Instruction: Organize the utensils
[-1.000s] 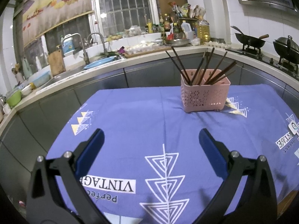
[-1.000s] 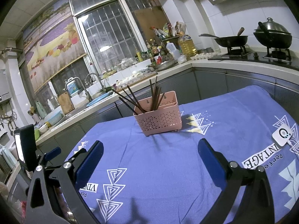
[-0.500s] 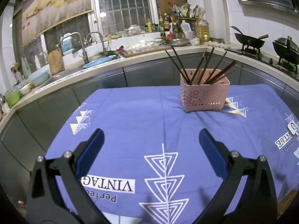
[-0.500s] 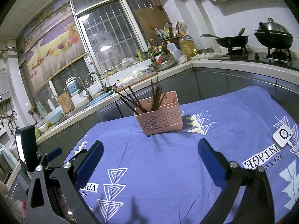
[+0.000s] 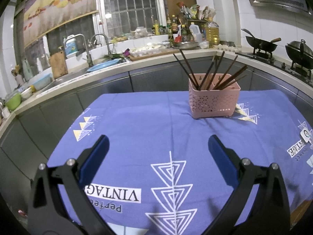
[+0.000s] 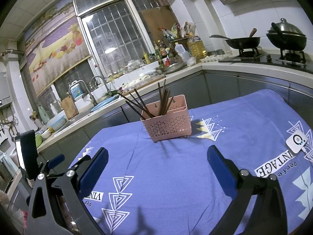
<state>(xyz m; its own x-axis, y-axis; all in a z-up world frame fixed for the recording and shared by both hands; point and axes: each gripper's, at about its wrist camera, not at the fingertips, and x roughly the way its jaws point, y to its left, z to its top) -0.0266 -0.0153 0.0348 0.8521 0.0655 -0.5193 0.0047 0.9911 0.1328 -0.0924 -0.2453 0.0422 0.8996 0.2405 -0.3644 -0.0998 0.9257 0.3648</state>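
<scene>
Jaws of the left gripper (image 5: pixel 156 146) and right gripper (image 6: pixel 157 158) are wide apart, holding nothing. Dark chopsticks (image 5: pixel 213 72) stand in the pink basket (image 5: pixel 214 102) on the blue surface (image 5: pixel 137 129).

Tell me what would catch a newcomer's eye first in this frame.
The pink basket standing on the blue tablecloth, with dark chopsticks fanning out of it at loose angles. Next, the two open grippers in the foreground, left gripper and right gripper, both empty and hovering short of the basket. Behind, a cluttered kitchen counter wraps around the table.
</scene>
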